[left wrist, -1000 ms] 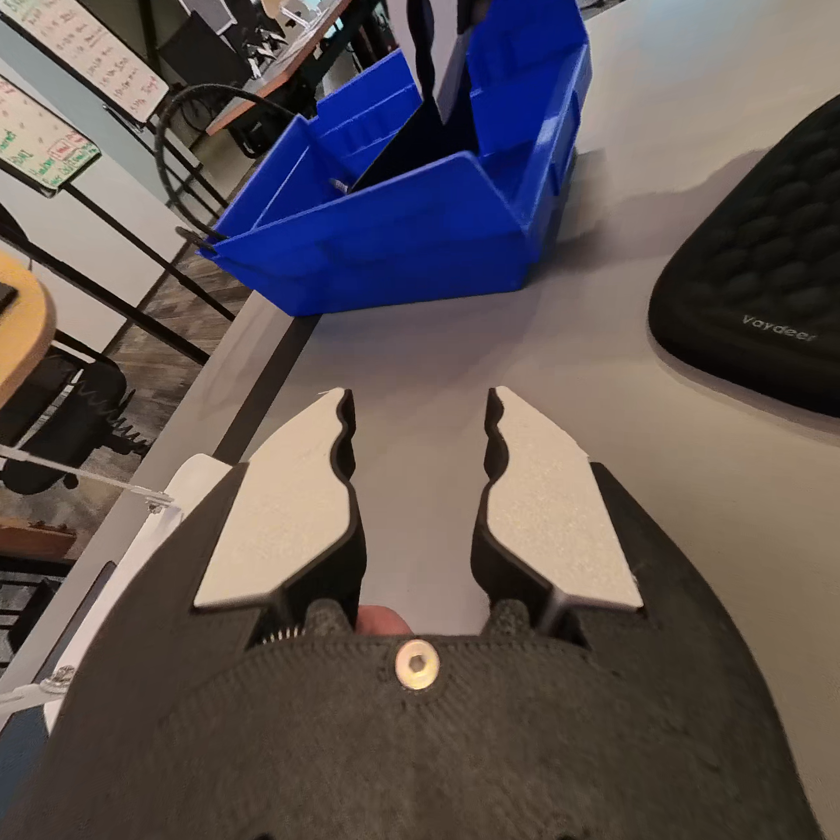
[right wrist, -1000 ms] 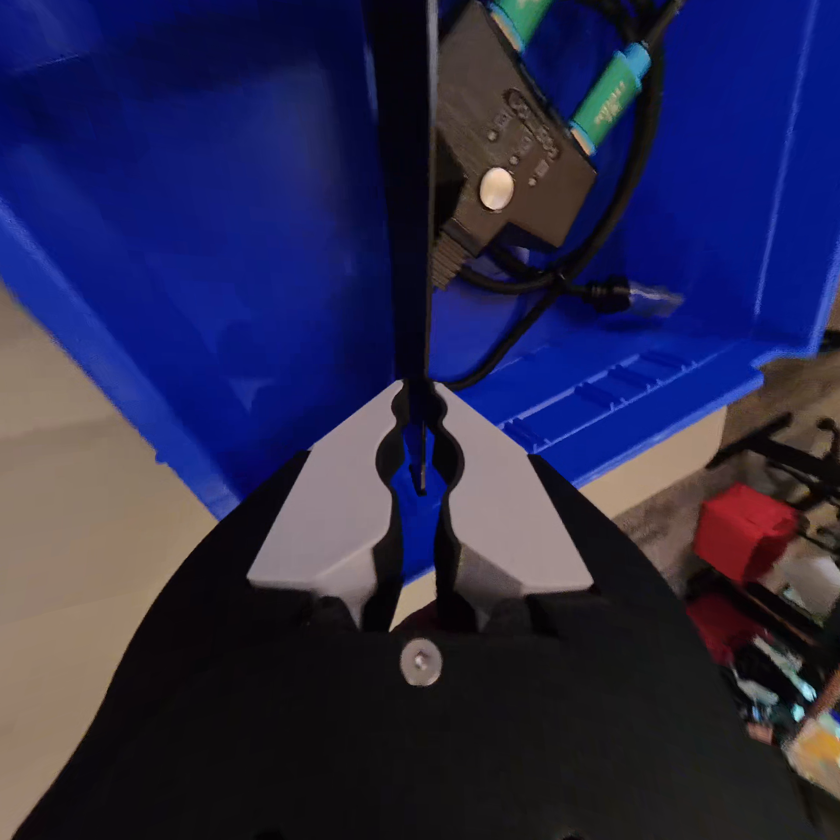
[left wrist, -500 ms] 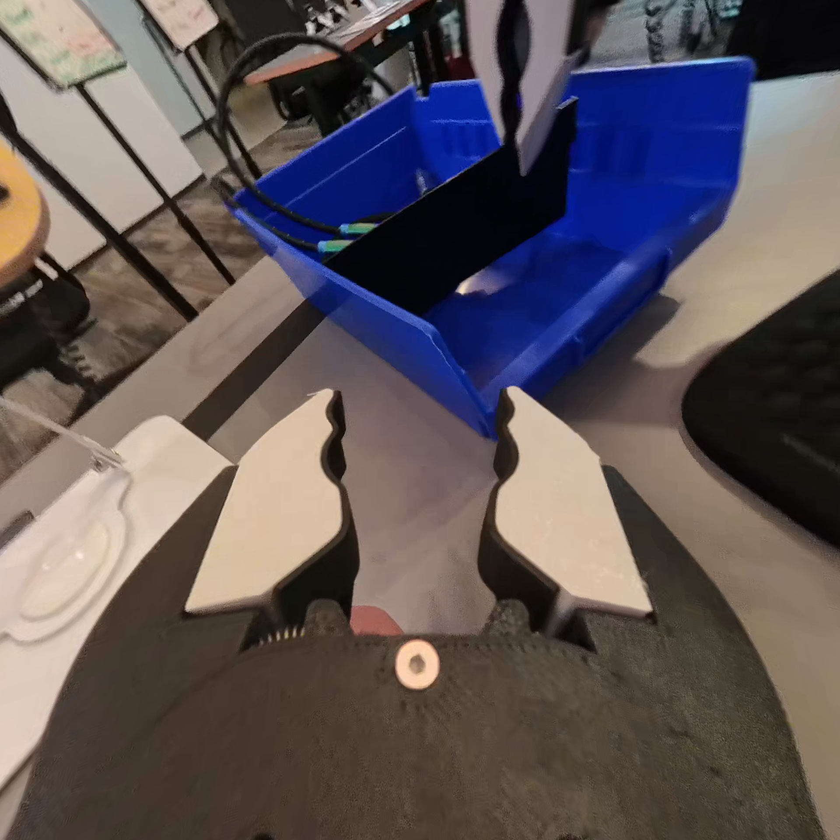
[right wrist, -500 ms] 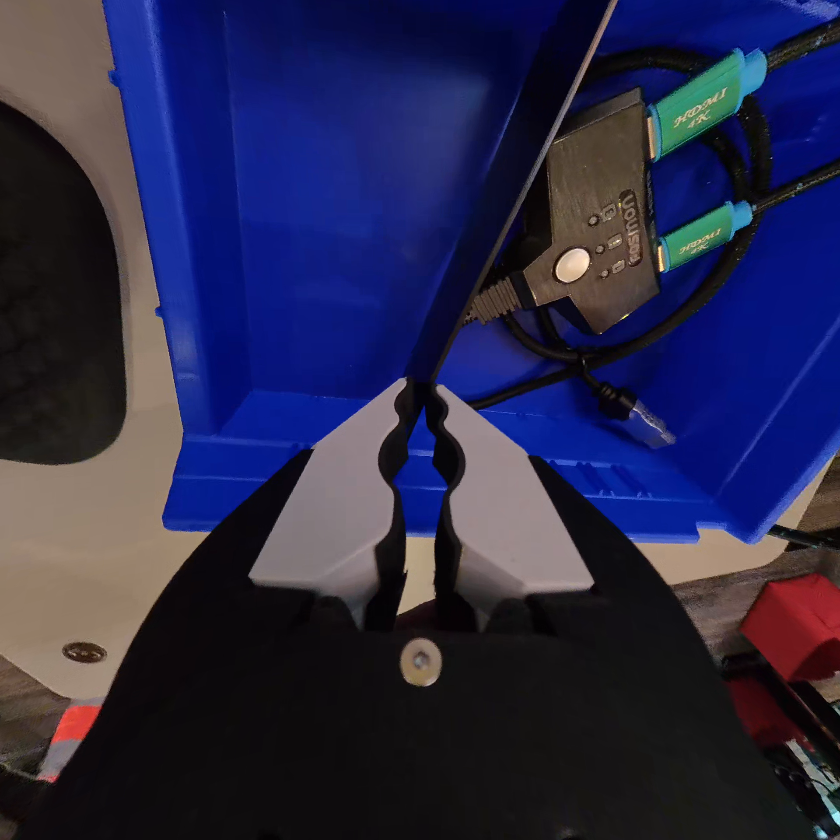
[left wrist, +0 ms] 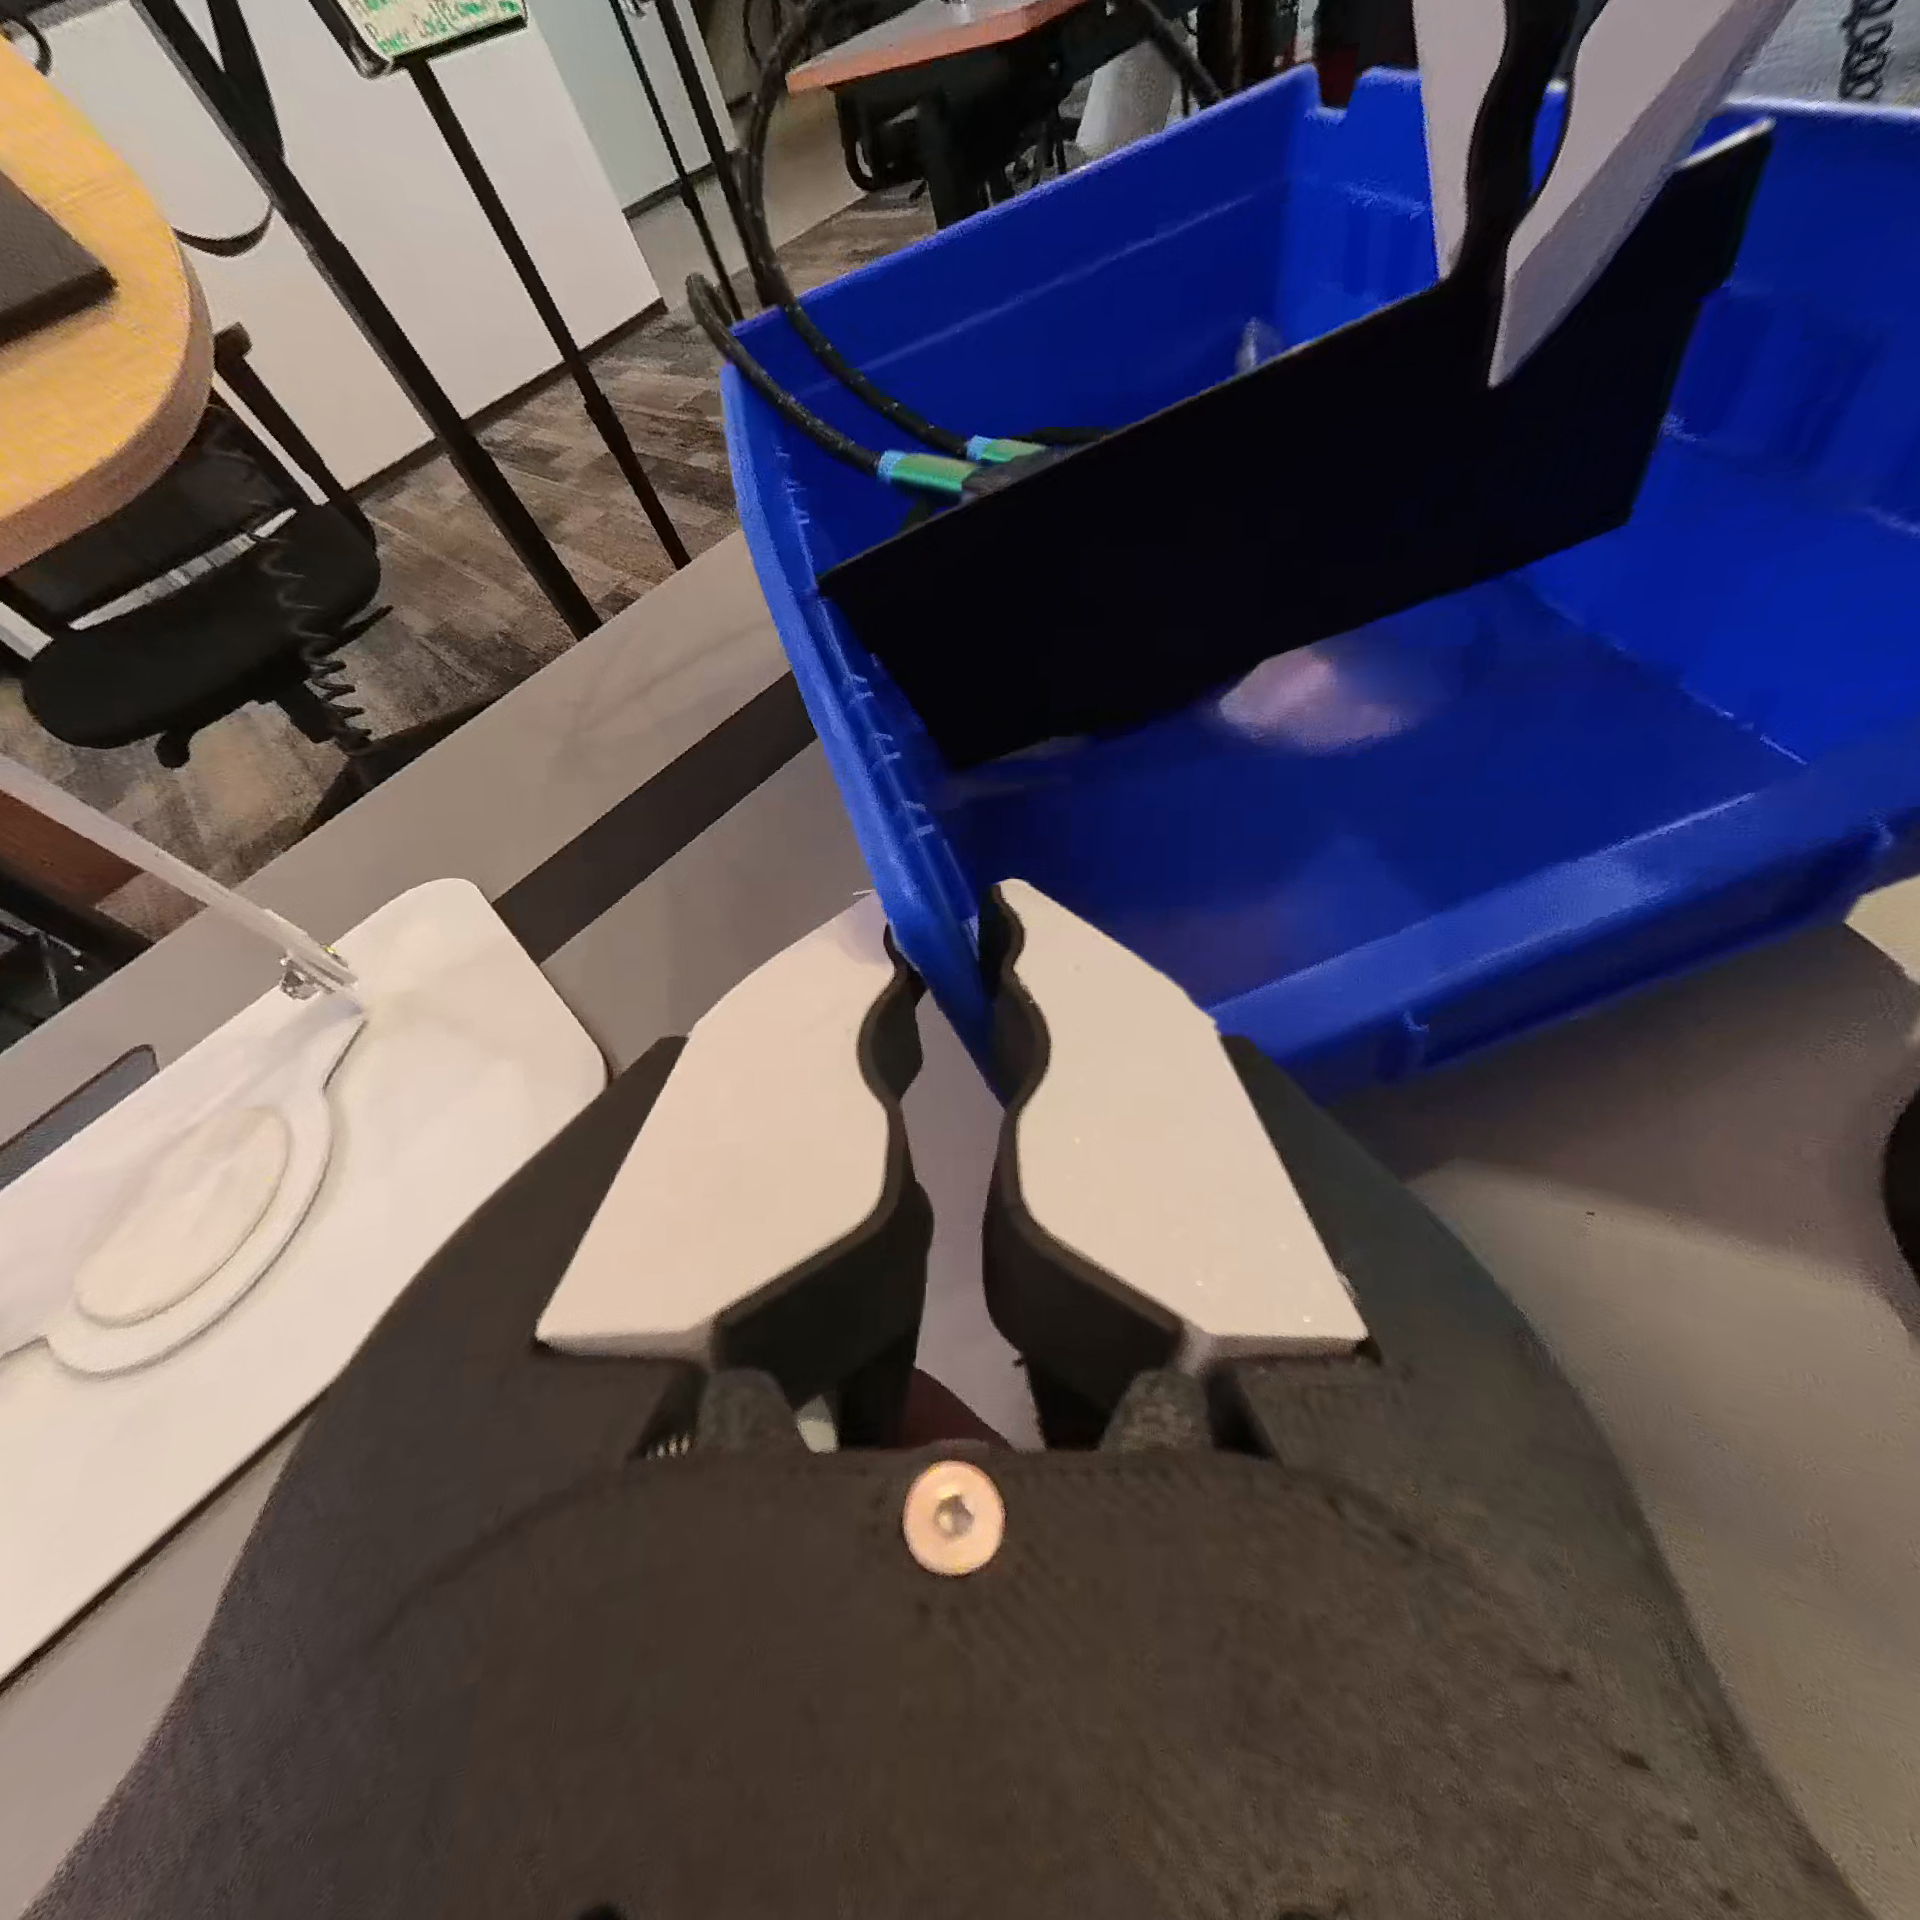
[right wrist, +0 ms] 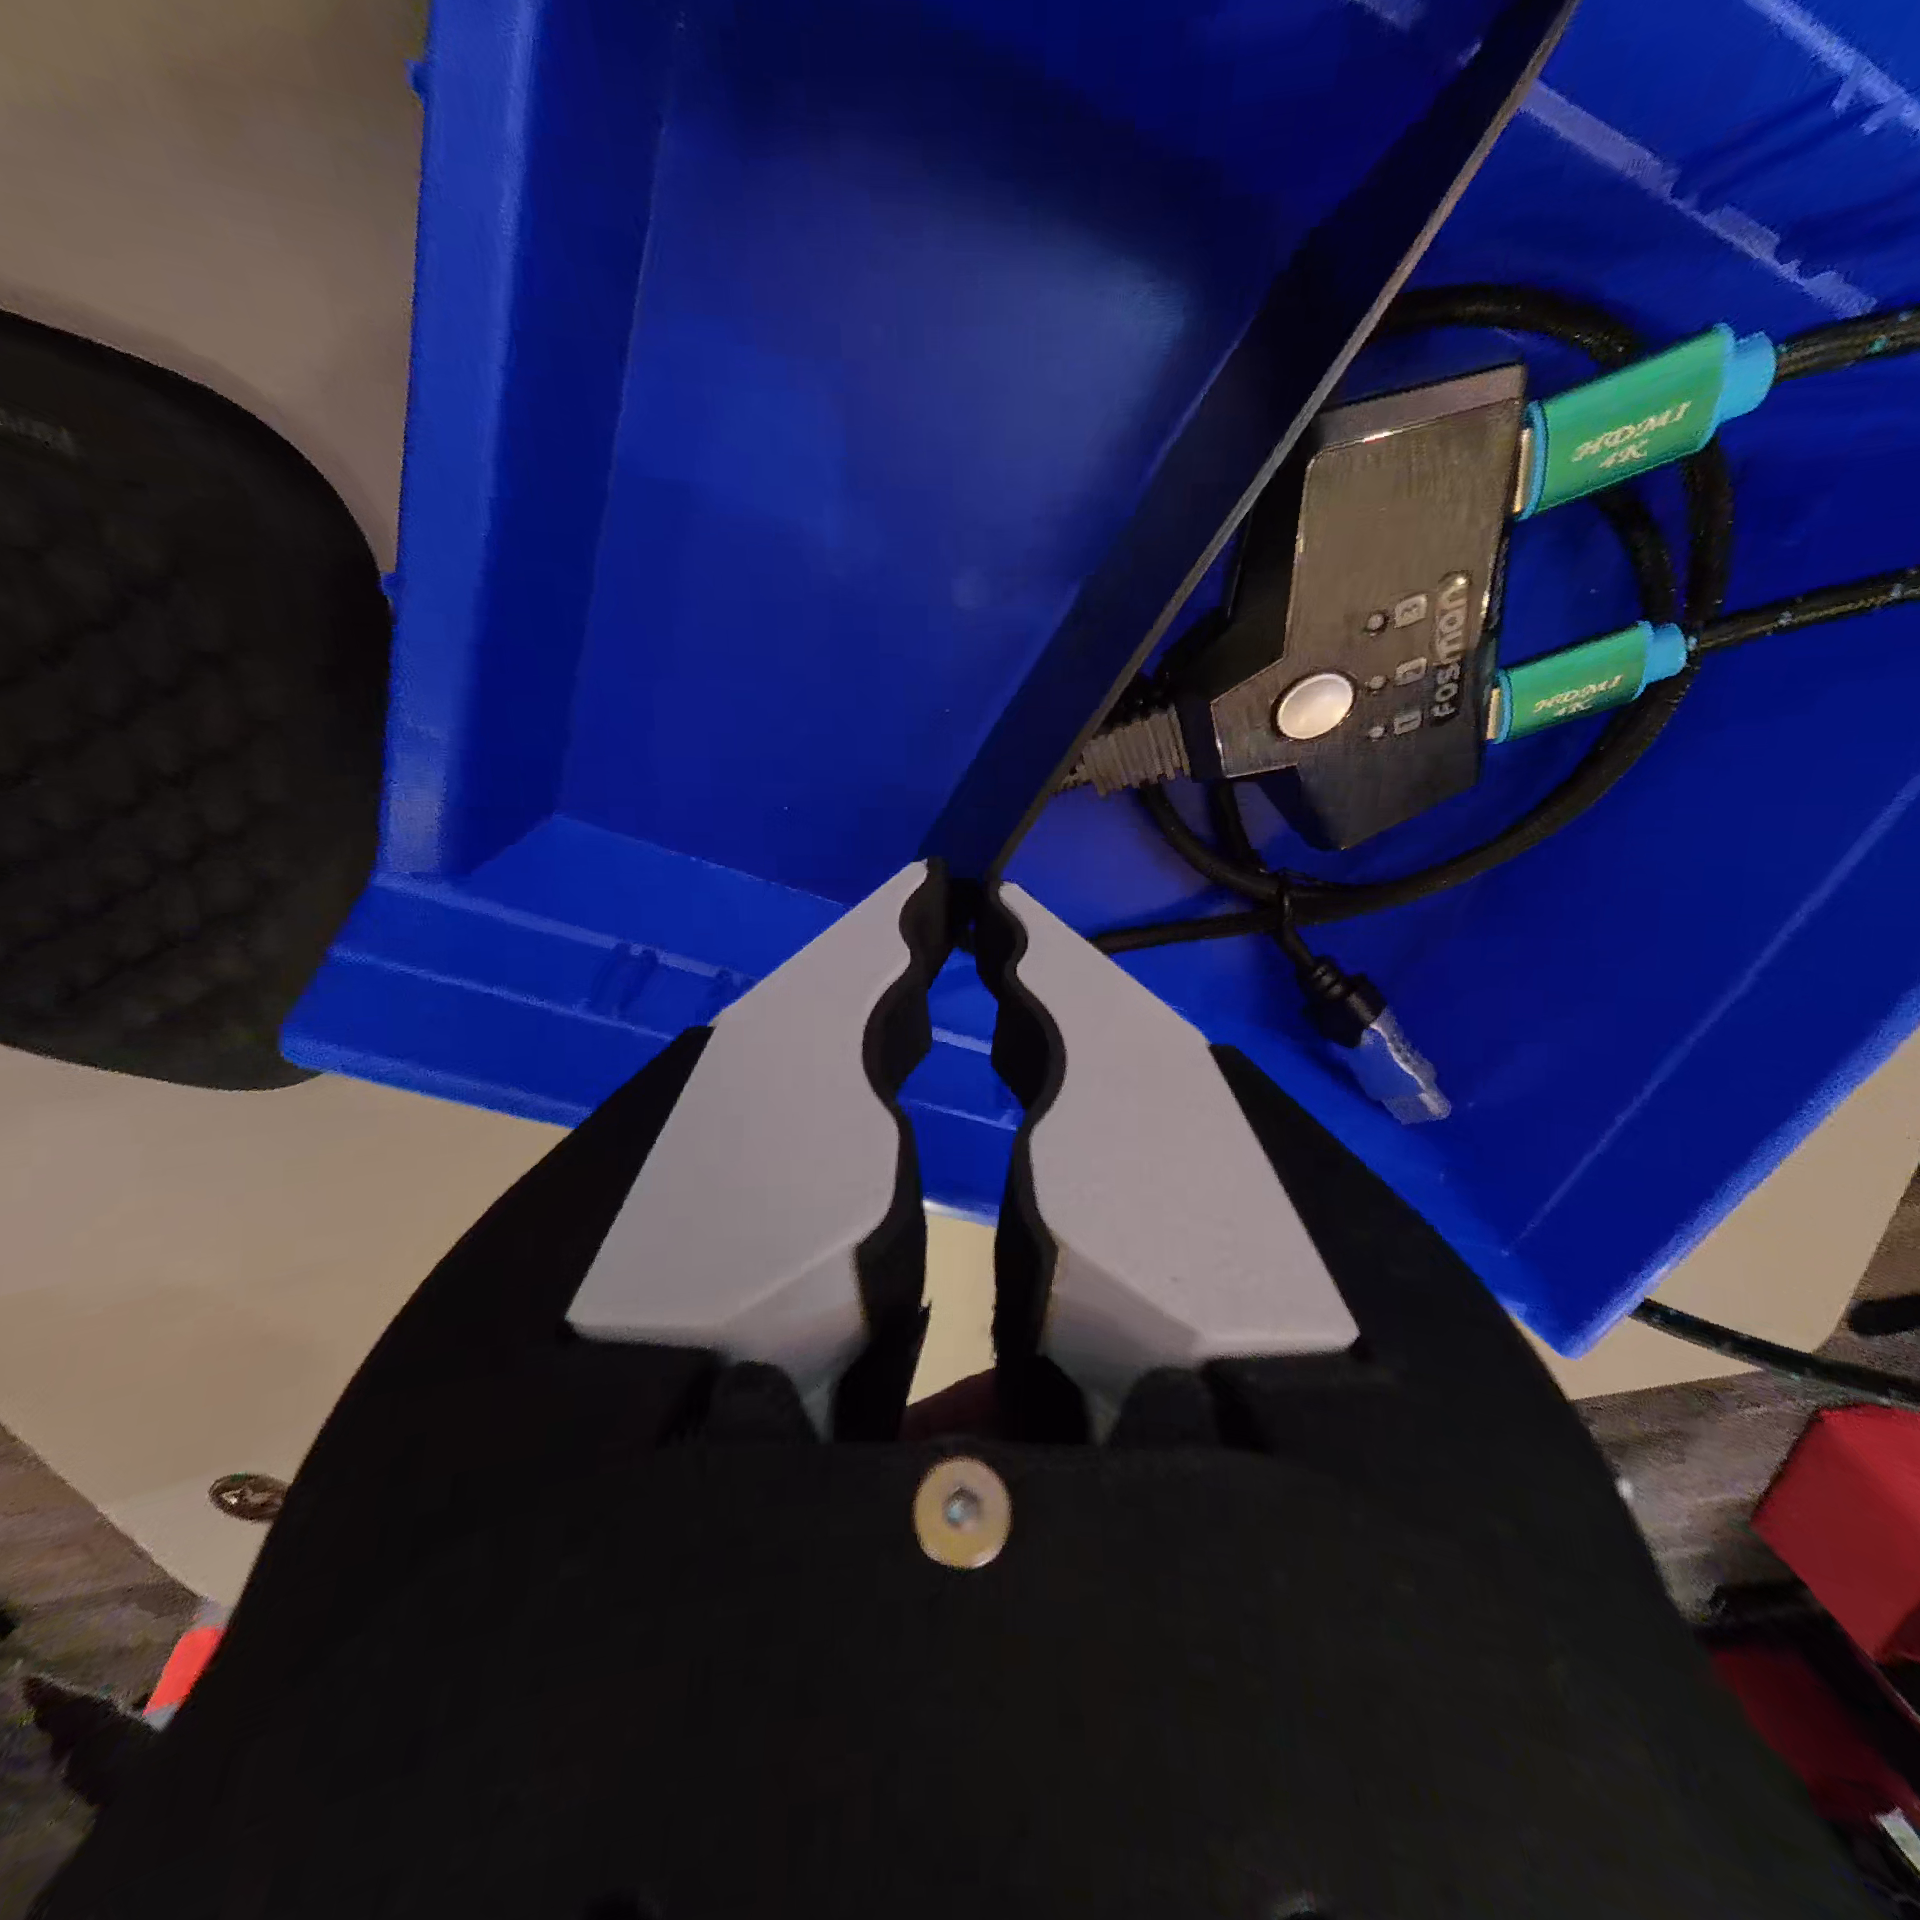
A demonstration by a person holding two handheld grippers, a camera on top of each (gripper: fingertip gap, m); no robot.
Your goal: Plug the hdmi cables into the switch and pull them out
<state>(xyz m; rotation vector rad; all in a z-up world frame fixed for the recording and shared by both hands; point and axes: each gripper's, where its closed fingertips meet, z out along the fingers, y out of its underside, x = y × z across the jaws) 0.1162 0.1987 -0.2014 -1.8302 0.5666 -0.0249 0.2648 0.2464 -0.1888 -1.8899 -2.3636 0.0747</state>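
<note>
Partly hidden behind divider — switch; left hand-held gripper clamping bin — right, divider.

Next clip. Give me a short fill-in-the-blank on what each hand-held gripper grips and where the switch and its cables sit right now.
1. The right hand-held gripper is shut on the thin black ____ standing in the blue bin.
2. The left hand-held gripper is closed on the bin's blue ____.
3. The switch has ____ green-ended HDMI cables plugged into it.
4. The switch lies ____ the bin.

Missing words: divider; wall; two; inside
</note>
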